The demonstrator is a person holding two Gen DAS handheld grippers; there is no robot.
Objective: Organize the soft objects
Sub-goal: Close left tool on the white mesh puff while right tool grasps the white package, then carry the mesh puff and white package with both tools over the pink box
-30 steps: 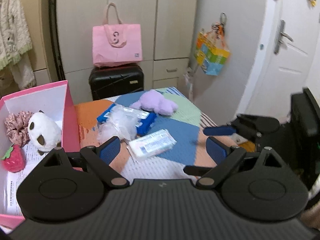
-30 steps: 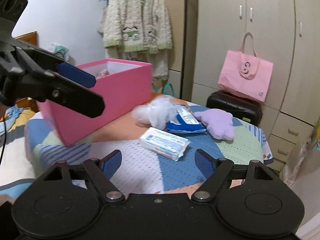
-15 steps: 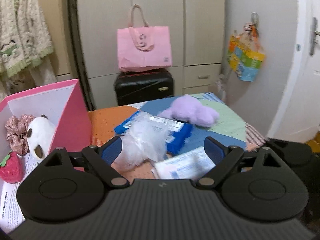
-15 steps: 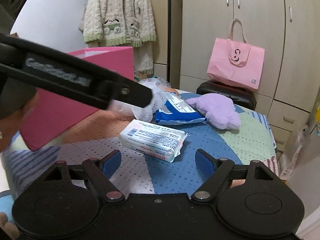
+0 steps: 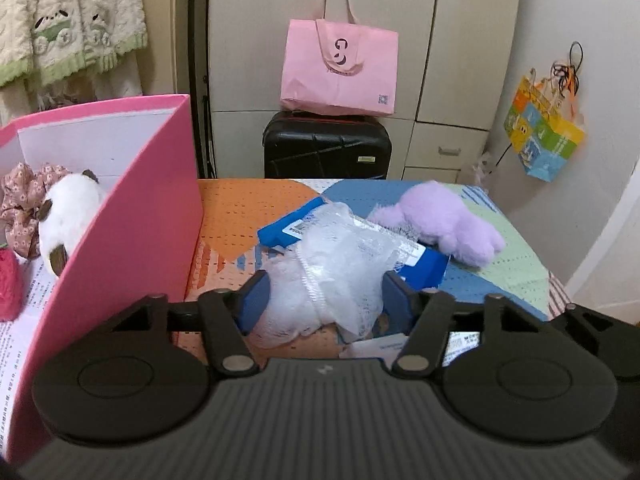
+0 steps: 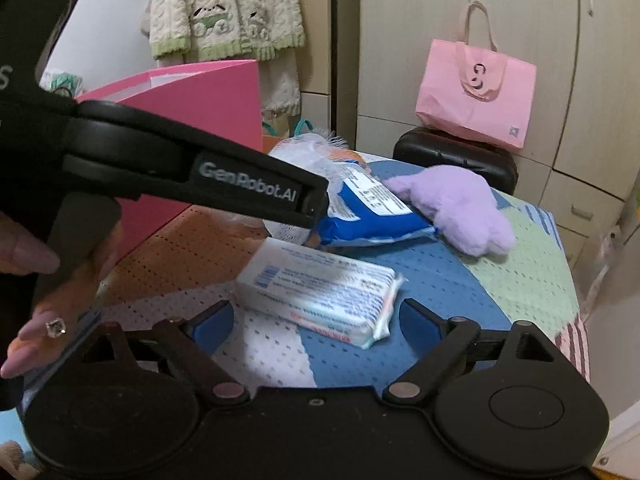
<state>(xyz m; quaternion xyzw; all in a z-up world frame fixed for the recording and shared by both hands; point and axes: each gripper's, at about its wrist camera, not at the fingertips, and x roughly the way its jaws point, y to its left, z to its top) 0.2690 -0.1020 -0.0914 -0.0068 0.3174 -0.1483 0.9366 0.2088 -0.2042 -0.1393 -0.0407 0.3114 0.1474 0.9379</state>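
Covering the table (image 5: 248, 208) is a patchwork cloth of orange, blue and green. Pink box (image 5: 132, 216) stands open at its left side; inside lie a white plush (image 5: 68, 212), a floral scrunchie (image 5: 20, 200) and a red strawberry toy (image 5: 10, 284). Purple plush (image 5: 448, 220) lies at the far right, touching the blue packet (image 6: 372, 220). White mesh pouf (image 5: 332, 276) rests on the packet's near end. Left gripper (image 5: 324, 300) has just been closing; its blue pads (image 5: 252, 304) sit against both sides of the pouf, squeezing it. White tissue pack (image 6: 320, 296) lies nearer, apart from the packet. Right gripper (image 6: 316, 320) has just been opening; jaws spread wide, the tissue pack just ahead between the fingertips, untouched.
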